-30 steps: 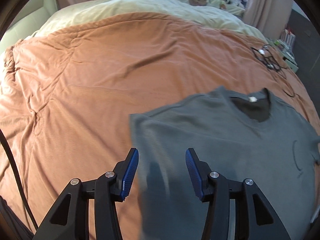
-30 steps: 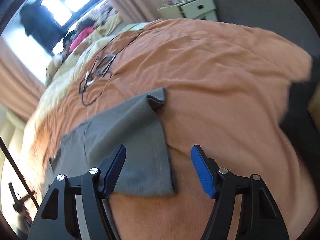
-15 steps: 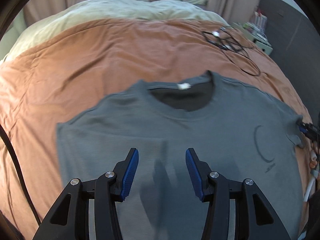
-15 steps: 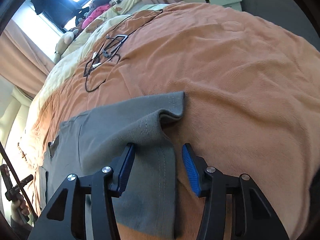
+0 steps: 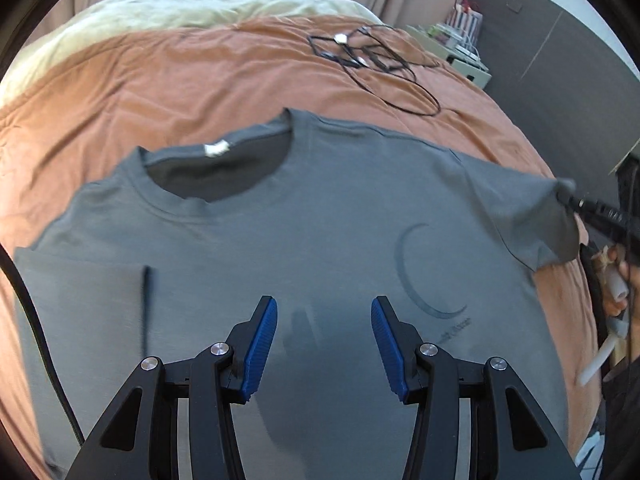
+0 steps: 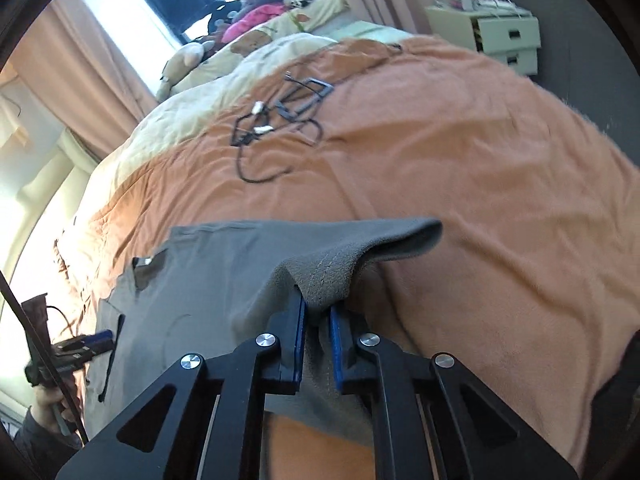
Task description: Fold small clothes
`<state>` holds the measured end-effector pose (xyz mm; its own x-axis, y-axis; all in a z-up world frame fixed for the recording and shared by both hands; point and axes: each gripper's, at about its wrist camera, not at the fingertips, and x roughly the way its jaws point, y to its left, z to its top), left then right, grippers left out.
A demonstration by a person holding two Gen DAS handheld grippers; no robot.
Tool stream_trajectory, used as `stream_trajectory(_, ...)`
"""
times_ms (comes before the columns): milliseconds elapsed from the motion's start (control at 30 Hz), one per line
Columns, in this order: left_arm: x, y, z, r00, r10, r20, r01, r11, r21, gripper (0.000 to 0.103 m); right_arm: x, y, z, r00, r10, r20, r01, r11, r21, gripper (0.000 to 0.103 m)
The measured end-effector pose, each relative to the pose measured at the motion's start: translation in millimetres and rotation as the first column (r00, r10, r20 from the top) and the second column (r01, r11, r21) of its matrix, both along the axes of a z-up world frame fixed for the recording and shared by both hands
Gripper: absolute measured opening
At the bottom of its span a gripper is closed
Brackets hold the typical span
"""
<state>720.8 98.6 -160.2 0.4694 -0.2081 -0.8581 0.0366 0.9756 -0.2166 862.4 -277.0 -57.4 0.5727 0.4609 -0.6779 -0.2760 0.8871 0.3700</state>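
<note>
A wide bed fills both views, covered by an orange blanket (image 5: 168, 92) with a pale yellow duvet (image 5: 192, 4) beyond it toward the window and curtains. A tangle of black cables (image 5: 372, 56) lies on the blanket beyond the garment, well apart from it, and a pale drawer unit (image 6: 508, 36) stands past the bed's far edge.

The grey T-shirt (image 5: 304, 216) lies spread face-up on the blanket, chest print (image 5: 424, 276) showing. Its long axis runs from the near hem to the neckline (image 5: 216, 168), and the collar points away from the person, toward the duvet end of the bed, angled slightly to the left in the left wrist view. The sleeves reach out to either side across that axis.

The left gripper (image 5: 324, 344) hangs over the lower middle of the shirt, jaws spread with only flat fabric below them; I cannot tell whether the tips touch the cloth.

The right gripper (image 6: 317, 340) is closing its jaws on the right sleeve (image 6: 332, 268); the blue pads are almost together with the sleeve's hemmed edge bunched between them, and the fabric tents up off the blanket there. In the left wrist view that same sleeve (image 5: 528, 216) is drawn out to a lifted point at the right side.
</note>
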Motion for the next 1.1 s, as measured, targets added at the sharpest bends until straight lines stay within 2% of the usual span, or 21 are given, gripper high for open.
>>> stream_trajectory(167, -1, -5, -6, 1.000, 0.019, 0.002, -0.018, 0.998, -0.058, 0.051, -13, 37, 25, 0.999, 0.048, 0.016, -0.046, 0.994, -0.100, 0.008)
stream_trajectory(333, -6, -7, -6, 1.000, 0.010, 0.007, -0.009, 0.997, -0.077, 0.051, -19, 90, 43, 0.994, 0.103, 0.031, -0.094, 0.972, -0.217, 0.008)
stream_trajectory(500, -13, -1, -2, 1.000, 0.012, 0.019, -0.010, 0.996, -0.089, 0.051, -32, 144, 45, 0.985, 0.171, 0.036, -0.151, 0.936, -0.319, 0.008)
stream_trajectory(600, -18, 7, 0, 1.000, 0.022, 0.021, -0.020, 0.996, -0.091, 0.051, -39, 171, 37, 0.978, 0.208, 0.012, -0.193, 0.925, -0.328, 0.009)
stream_trajectory(667, -22, 14, 1, 0.999, 0.032, 0.020, -0.030, 0.995, -0.092, 0.051, -44, 182, 29, 0.975, 0.222, -0.011, -0.214, 0.925, -0.314, 0.009)
stream_trajectory(767, -27, 22, 3, 0.999, 0.047, 0.018, -0.045, 0.994, -0.096, 0.051, -49, 187, 13, 0.967, 0.242, -0.078, -0.253, 0.947, -0.197, 0.017)
stream_trajectory(800, -28, 23, 3, 0.999, 0.051, 0.017, -0.049, 0.994, -0.096, 0.051, -50, 183, 9, 0.966, 0.240, -0.093, -0.252, 0.954, -0.162, 0.027)
stream_trajectory(833, -29, 26, 4, 0.998, 0.055, 0.017, -0.053, 0.994, -0.097, 0.051, -54, 176, 5, 0.968, 0.234, -0.089, -0.242, 0.965, -0.103, 0.044)
stream_trajectory(900, -31, 28, 8, 0.998, 0.059, 0.017, -0.057, 0.994, -0.097, 0.051, -64, 159, 2, 0.976, 0.206, -0.071, -0.207, 0.978, -0.021, 0.071)
stream_trajectory(1000, -33, 27, 15, 0.998, 0.055, 0.024, -0.053, 0.995, -0.087, 0.051, -87, 126, -6, 0.991, 0.120, -0.055, -0.115, 0.989, 0.097, 0.072)
stream_trajectory(1100, -33, 20, 22, 0.999, 0.042, 0.033, -0.039, 0.996, -0.077, 0.051, -111, 94, -18, 0.999, -0.014, -0.032, 0.019, 0.987, 0.159, 0.072)
